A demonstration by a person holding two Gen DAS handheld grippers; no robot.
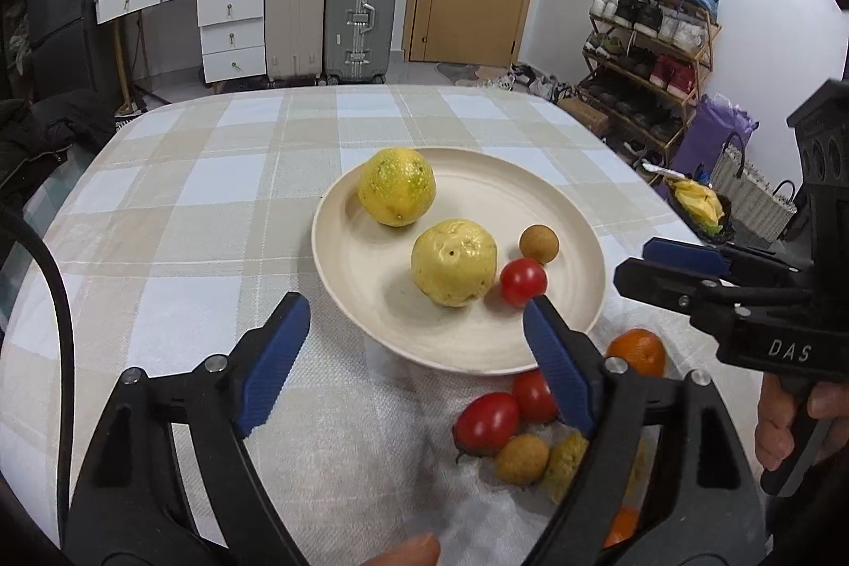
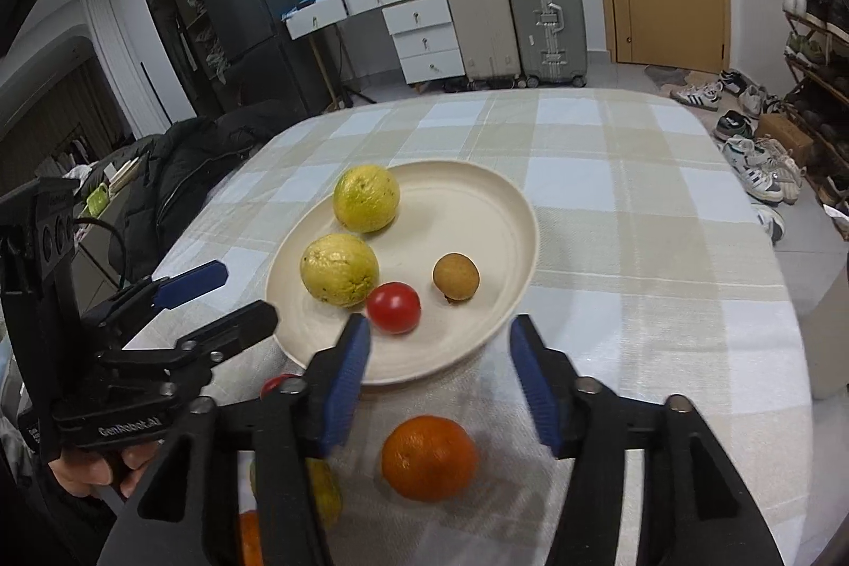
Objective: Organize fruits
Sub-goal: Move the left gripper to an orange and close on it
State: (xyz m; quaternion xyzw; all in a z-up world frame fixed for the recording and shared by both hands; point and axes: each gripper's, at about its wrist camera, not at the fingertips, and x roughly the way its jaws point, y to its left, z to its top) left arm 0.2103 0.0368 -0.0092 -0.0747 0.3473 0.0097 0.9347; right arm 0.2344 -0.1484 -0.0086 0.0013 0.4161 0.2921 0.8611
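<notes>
A cream plate holds two yellow citrus fruits, a red tomato and a brown longan. My left gripper is open and empty over the plate's near rim. Below it on the cloth lie two tomatoes, a longan, a yellow fruit and an orange. My right gripper is open and empty, above an orange on the cloth.
The table has a checked cloth with a white towel near me. Another orange and a yellow fruit lie half hidden behind my right gripper's left finger. Suitcases, drawers and a shoe rack stand beyond the table.
</notes>
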